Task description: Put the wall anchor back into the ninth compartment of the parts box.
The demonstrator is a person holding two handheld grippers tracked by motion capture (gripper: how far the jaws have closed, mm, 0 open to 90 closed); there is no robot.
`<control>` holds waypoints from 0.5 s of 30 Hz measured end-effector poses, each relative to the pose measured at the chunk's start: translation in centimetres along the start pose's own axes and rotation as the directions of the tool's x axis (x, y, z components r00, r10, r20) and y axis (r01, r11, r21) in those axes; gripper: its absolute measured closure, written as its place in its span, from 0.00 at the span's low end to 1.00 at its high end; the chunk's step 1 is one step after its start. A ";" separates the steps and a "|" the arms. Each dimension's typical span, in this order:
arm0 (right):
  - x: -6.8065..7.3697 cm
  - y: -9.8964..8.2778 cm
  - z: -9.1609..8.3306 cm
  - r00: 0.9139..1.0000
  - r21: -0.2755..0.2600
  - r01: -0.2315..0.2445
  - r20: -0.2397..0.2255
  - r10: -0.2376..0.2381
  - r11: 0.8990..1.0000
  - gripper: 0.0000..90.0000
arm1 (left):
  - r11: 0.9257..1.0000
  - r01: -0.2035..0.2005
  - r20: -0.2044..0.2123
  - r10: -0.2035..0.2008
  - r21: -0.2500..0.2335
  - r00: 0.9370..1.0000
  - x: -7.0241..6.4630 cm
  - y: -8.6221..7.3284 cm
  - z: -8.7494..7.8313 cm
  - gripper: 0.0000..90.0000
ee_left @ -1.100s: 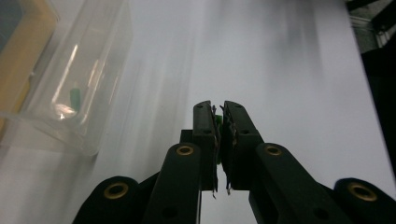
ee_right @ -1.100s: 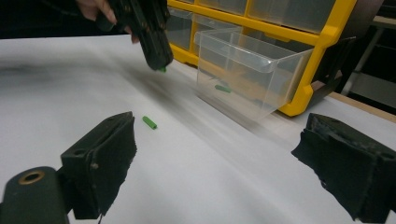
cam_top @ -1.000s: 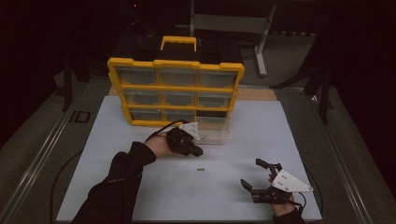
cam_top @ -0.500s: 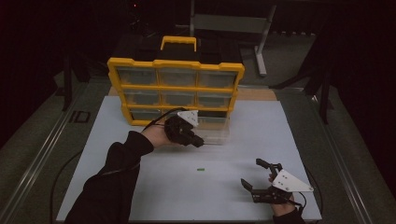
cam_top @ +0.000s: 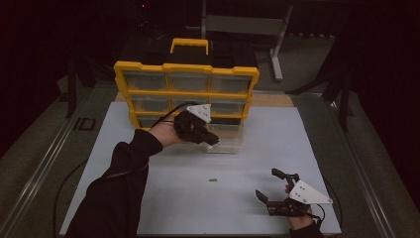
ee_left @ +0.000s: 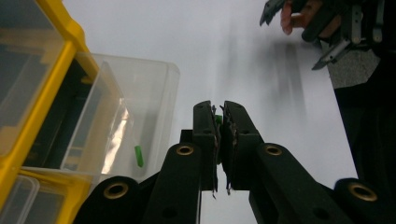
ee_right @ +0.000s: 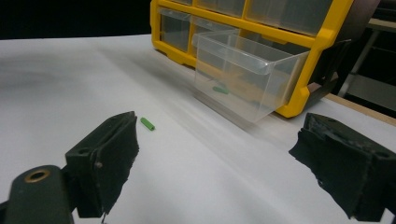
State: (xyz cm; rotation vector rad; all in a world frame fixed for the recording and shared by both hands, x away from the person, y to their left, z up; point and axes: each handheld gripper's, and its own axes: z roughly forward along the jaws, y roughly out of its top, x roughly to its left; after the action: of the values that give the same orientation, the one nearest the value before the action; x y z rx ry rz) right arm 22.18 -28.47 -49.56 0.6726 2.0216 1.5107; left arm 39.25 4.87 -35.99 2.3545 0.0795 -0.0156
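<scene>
My left gripper (cam_top: 213, 140) hangs over the front of a clear drawer (cam_top: 229, 144) pulled out of the yellow organizer (cam_top: 185, 69). In the left gripper view its jaws (ee_left: 218, 112) are shut on a small green piece (ee_left: 218, 120) pinched at the tips. Another green piece (ee_left: 138, 155) lies inside the drawer (ee_left: 154, 93). A third green piece (cam_top: 213, 180) lies loose on the white table. My right gripper (cam_top: 270, 184) rests low at the table's front right, open and holding nothing. In its own view, its jaws (ee_right: 217, 149) frame the loose piece (ee_right: 147, 123) and the drawer (ee_right: 247, 79).
The organizer (ee_right: 261, 28) stands upright at the back of the white mat (cam_top: 297, 148), its other clear drawers closed. A grey metal frame (cam_top: 277, 44) stands behind it. Dark rails run along both sides of the table.
My left hand has lifted its gripper up from the table to the level of the drawer's front rim, jaws still shut. The right gripper has stayed where it was.
</scene>
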 end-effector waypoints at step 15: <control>0.0 0.0 0.0 1.000 0.001 0.007 -0.005 -0.007 1.000 0.13 | 1.000 0.000 -0.038 0.000 0.004 0.999 1.5 1.8 0.2 0.95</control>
State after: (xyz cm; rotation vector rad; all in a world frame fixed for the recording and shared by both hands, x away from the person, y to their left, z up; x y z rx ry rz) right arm 22.19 -28.43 -49.54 0.6622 2.0266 1.5091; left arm 40.82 3.56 -34.90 2.3590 0.0976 0.0290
